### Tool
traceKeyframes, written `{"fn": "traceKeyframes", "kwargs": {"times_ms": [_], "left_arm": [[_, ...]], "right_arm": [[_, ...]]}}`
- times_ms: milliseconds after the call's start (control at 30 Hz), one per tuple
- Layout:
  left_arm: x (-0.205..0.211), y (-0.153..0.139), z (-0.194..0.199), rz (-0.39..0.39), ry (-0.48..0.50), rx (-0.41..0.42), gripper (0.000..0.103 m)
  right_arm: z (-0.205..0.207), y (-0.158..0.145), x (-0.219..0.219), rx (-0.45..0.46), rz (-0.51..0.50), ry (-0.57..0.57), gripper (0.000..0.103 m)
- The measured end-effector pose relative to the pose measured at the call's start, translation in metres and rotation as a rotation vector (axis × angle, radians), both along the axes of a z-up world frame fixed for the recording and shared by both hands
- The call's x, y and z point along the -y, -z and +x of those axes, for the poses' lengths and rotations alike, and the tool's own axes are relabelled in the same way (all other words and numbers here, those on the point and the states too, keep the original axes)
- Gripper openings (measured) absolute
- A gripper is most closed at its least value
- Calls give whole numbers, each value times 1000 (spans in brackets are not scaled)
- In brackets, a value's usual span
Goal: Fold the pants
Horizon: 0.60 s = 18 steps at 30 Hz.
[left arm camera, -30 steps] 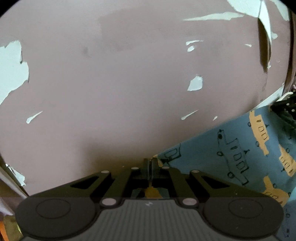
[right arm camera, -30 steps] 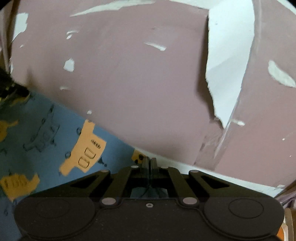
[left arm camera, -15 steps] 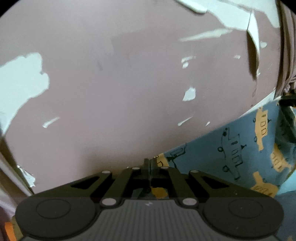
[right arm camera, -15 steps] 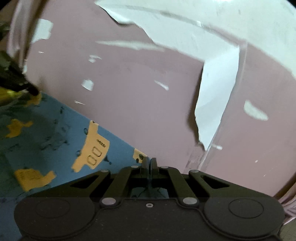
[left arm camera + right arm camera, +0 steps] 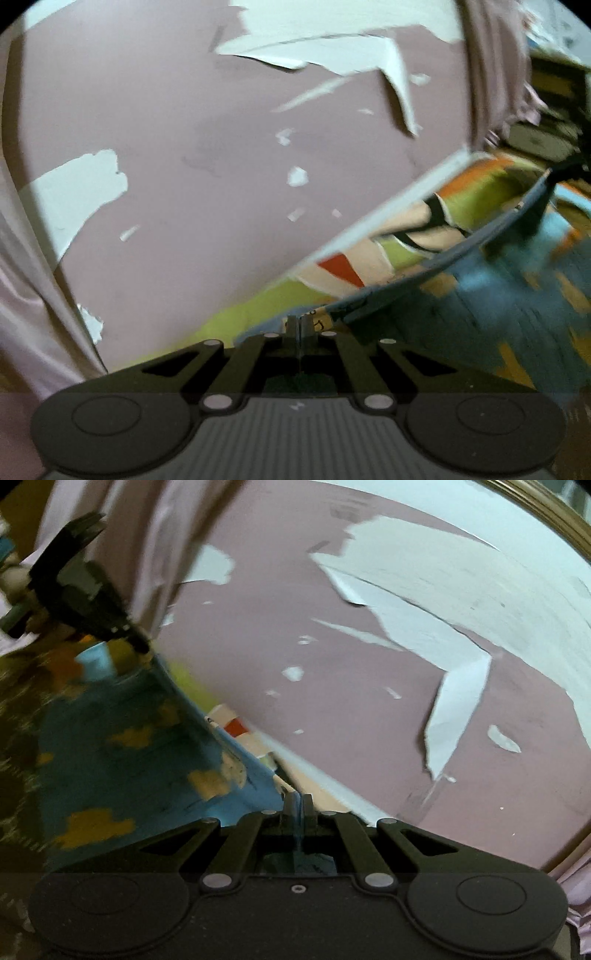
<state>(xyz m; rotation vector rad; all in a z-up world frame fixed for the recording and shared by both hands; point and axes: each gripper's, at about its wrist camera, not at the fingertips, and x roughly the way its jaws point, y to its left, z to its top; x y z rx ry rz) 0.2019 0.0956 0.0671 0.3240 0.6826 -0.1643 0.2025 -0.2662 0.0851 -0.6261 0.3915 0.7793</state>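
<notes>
The blue printed pants [image 5: 122,746] are held off the bright patterned mat [image 5: 369,266], stretched between two corners in front of the peeling mauve wall [image 5: 184,184]. The left gripper [image 5: 300,325] is clenched on one corner, the right gripper [image 5: 297,803] on the other. The cloth is judged light, soft and limp; hems and corners are best pinched, since sagging is likely.

Bed cover [image 5: 258,314], lime green with orange and cream shapes, meets peeling mauve wall [image 5: 184,184]; rest blurred.
</notes>
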Motion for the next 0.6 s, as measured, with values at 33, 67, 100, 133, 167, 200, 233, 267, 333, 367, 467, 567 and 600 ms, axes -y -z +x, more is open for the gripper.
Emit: {"fn": "traceKeyframes", "kwargs": {"times_ms": [33,67,100,133,167,200,233,267,333,367,467,567,600], "left_arm": [[4,1,-12,18,21,-5,0],[9,1,-23,39,42,-13,0],[12,4,-33,55,59,-20,0],[14,8,-41,70,75,-34,0],[17,13,-48,86,92,-55,0],[21,20,-54,93,102,-73,0],[24,23,-61,98,112,-86,0],[27,25,-66,101,118,-94,0],[30,28,-72,109,127,-110,0],[31,29,-73,118,137,-113,0],[32,35,-80,155,166,-125,0],[29,41,-87,159,174,-149,0],[29,43,-90,166,178,-155,0]], "right_arm": [[-12,3,0,-4,-14,-12,0],[-21,6,0,-7,-28,-23,0],[-32,12,1,-16,-47,-38,0],[-40,17,0,-28,-67,-50,0],[-48,24,0,-44,-94,-68,0],[-56,31,-2,-49,-127,-91,0],[-64,37,-3,-44,-159,-118,0],[-71,41,-4,-37,-184,-138,0],[-79,49,-5,-37,-217,-152,0],[-80,52,-5,-47,-221,-146,0],[-87,55,-5,-62,-223,-144,0],[-103,59,-6,-65,-239,-179,0],[-108,61,-5,-70,-243,-192,0]]}}
